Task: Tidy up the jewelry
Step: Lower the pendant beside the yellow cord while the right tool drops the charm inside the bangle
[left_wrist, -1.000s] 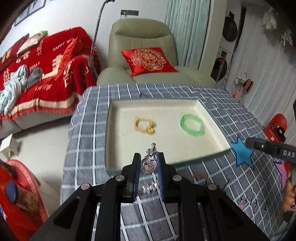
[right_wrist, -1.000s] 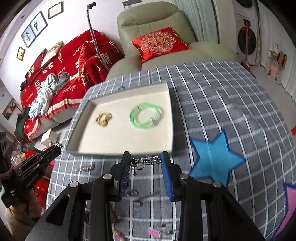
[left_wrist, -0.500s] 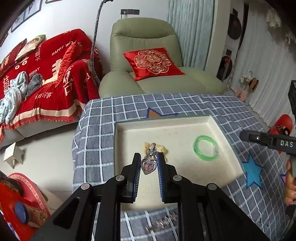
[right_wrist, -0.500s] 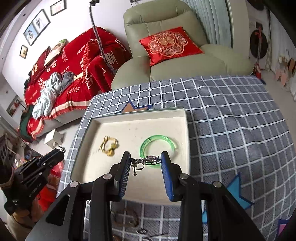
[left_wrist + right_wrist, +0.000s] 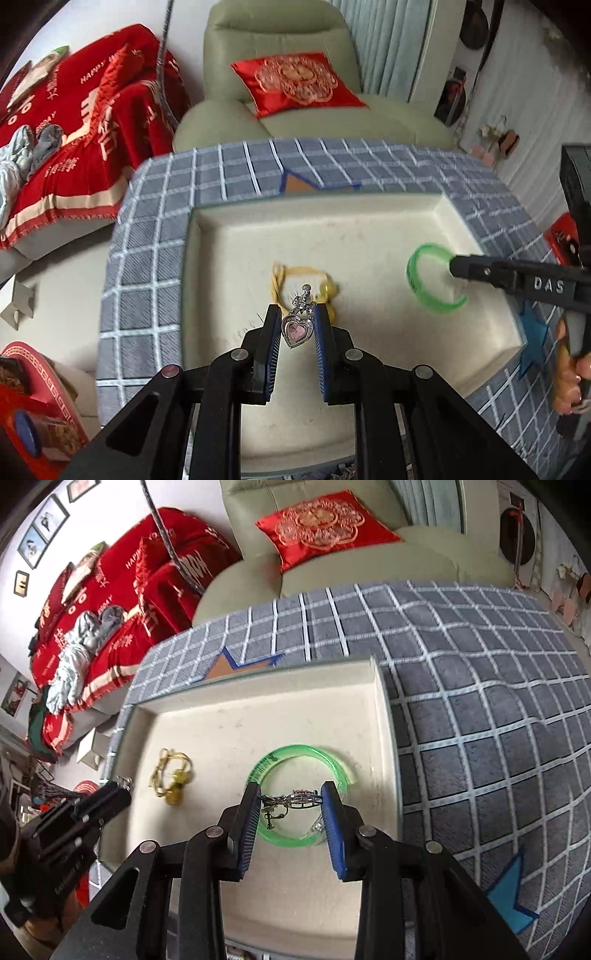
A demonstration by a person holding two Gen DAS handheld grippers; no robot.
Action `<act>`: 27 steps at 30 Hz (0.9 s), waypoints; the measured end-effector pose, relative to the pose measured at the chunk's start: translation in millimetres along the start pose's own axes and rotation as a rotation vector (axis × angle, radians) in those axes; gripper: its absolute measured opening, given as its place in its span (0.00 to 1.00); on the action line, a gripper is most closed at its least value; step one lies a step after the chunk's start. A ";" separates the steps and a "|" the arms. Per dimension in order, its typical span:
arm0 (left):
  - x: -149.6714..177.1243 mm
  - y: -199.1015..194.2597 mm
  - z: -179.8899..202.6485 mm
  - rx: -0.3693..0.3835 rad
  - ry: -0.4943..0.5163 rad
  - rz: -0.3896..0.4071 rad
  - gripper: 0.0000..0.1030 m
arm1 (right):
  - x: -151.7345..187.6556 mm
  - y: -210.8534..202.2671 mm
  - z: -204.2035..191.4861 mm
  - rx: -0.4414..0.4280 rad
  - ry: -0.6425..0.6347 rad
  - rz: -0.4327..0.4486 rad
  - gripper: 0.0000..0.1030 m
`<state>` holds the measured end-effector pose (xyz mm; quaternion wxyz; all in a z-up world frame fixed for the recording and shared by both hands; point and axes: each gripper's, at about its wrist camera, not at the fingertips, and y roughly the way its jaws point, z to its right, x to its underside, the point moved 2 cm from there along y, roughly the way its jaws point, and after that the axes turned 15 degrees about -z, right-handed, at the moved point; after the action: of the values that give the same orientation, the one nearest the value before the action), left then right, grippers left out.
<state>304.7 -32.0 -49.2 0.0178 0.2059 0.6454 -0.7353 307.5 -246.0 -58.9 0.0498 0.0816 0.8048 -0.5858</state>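
Note:
A cream tray (image 5: 332, 229) sits on the checked grey tablecloth; it also shows in the right wrist view (image 5: 229, 731). In it lie a gold necklace (image 5: 280, 277) (image 5: 171, 775) and a green bangle (image 5: 421, 291) (image 5: 295, 760). My left gripper (image 5: 295, 321) is shut on a silver heart pendant (image 5: 296, 330) with a pink stone, held above the tray over the necklace. My right gripper (image 5: 291, 801) is shut on a silver earring (image 5: 291, 799) with a small dangling clasp, held above the bangle. Each gripper shows in the other's view, the right (image 5: 480, 271) and the left (image 5: 107, 797).
A green armchair (image 5: 295, 110) with a red cushion (image 5: 299, 81) stands behind the table. A red-covered sofa (image 5: 74, 110) is at the left. Blue star patches (image 5: 509, 890) mark the cloth. Loose small items lie on the cloth at the tray's near edge (image 5: 343, 469).
Both grippers have moved forward from the tray's near edge to over its inside, each still holding its piece. The tray, the necklace and the bangle have not moved.

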 end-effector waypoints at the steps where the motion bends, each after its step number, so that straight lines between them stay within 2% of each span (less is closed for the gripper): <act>1: 0.6 4.6 0.7 -0.002 0.002 -0.007 0.33 | -0.7 2.9 -0.7 0.002 -0.003 -0.003 0.35; 7: -1.6 20.1 -0.2 -0.016 -0.010 -0.023 0.33 | -11.2 19.9 -6.1 0.054 -0.025 -0.020 0.35; 12: -2.9 33.2 -3.0 -0.032 -0.034 -0.035 0.33 | -20.2 24.5 -8.4 0.117 -0.044 0.009 0.35; 19: -5.4 35.1 0.7 -0.100 -0.026 -0.006 0.33 | -21.2 26.6 -14.3 0.162 -0.074 0.030 0.37; 22: -2.6 33.8 2.9 -0.103 -0.014 0.005 0.33 | -19.6 24.0 -13.7 0.138 -0.066 0.035 0.42; 23: -1.6 32.9 3.7 -0.103 -0.010 0.010 0.33 | -19.5 21.5 -12.9 0.127 -0.059 0.044 0.46; 25: 0.0 30.9 6.0 -0.113 0.000 0.021 0.33 | -20.2 17.5 -11.3 0.095 -0.047 0.052 0.59; 26: 0.8 29.7 7.3 -0.121 0.006 0.025 0.33 | -20.2 14.2 -10.4 0.071 -0.038 0.057 0.71; 27: 1.2 28.8 8.1 -0.125 0.011 0.025 0.33 | -19.8 10.2 -9.6 0.054 -0.029 0.067 0.74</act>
<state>309.8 -44.3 -76.1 0.0364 0.2164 0.6877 -0.6921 329.0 -235.2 -62.0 0.0789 0.1011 0.7847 -0.6065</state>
